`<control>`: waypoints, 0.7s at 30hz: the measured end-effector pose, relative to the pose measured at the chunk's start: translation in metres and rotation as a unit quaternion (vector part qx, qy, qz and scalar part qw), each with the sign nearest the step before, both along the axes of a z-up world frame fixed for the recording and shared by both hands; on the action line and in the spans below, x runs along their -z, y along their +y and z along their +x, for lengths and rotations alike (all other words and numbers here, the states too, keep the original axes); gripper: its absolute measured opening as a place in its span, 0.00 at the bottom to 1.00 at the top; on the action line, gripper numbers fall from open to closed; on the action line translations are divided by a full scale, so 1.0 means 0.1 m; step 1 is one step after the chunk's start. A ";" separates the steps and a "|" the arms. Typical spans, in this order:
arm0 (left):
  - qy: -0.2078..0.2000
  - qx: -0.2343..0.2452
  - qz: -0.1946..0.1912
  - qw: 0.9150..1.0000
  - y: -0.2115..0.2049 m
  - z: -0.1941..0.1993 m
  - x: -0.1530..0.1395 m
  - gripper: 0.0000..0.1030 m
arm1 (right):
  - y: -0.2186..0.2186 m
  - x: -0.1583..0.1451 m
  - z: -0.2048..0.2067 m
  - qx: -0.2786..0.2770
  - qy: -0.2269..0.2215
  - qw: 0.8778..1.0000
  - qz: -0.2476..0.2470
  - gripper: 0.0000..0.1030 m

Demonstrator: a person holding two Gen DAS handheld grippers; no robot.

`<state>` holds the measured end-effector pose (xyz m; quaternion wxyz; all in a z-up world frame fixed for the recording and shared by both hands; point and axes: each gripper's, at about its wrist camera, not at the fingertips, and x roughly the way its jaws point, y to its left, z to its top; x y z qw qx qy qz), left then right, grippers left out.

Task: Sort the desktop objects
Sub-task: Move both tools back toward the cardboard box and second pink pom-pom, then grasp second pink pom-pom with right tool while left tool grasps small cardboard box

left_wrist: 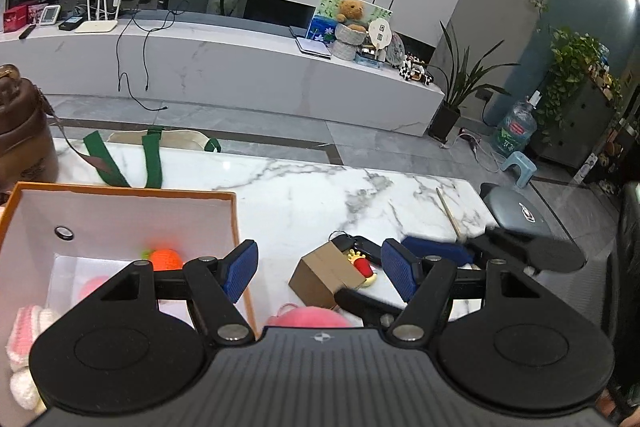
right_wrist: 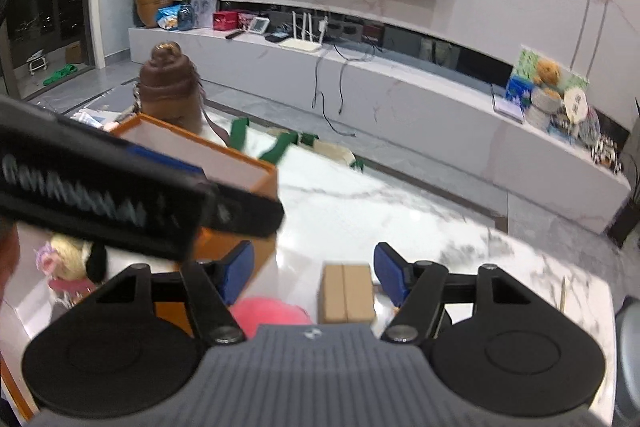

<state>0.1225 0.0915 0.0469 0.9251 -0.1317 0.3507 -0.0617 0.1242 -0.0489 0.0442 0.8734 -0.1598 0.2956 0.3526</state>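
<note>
An orange-rimmed white box [left_wrist: 236, 227] stands at the left on the marble table [left_wrist: 320, 187]; inside lie an orange knitted toy [left_wrist: 166, 259] and pink-white knitted items [left_wrist: 28, 323]. My left gripper [left_wrist: 318, 271] is open and empty above the box's right wall. A small cardboard box [left_wrist: 320, 277], a red-yellow charm [left_wrist: 362, 267] and a pink plush [left_wrist: 308, 317] lie beside the box. My right gripper [right_wrist: 314, 271] is open over the cardboard box [right_wrist: 346, 293] and pink plush [right_wrist: 268, 313]. The left gripper's body [right_wrist: 100, 195] crosses the right wrist view over the orange box [right_wrist: 256, 183].
A brown bag [left_wrist: 20, 131] and a cream tote with green straps [left_wrist: 152, 155] sit at the table's far left. A wooden stick [left_wrist: 450, 213] lies near the right edge. A doll with black ears [right_wrist: 76, 259] lies left of the box. A grey chair [left_wrist: 516, 211] stands right.
</note>
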 end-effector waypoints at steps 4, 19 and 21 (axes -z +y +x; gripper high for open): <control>0.000 0.001 0.001 1.000 -0.04 0.04 0.03 0.78 | -0.06 0.29 0.05 0.001 0.035 0.999 -0.002 0.67; 0.021 -0.003 -0.004 1.000 -0.11 0.26 0.16 0.78 | 0.28 1.02 0.10 -0.024 0.093 0.995 -0.005 0.60; 0.023 -0.002 -0.004 1.000 -0.13 0.29 0.17 0.78 | 0.29 1.06 0.13 -0.027 0.098 0.995 -0.002 0.55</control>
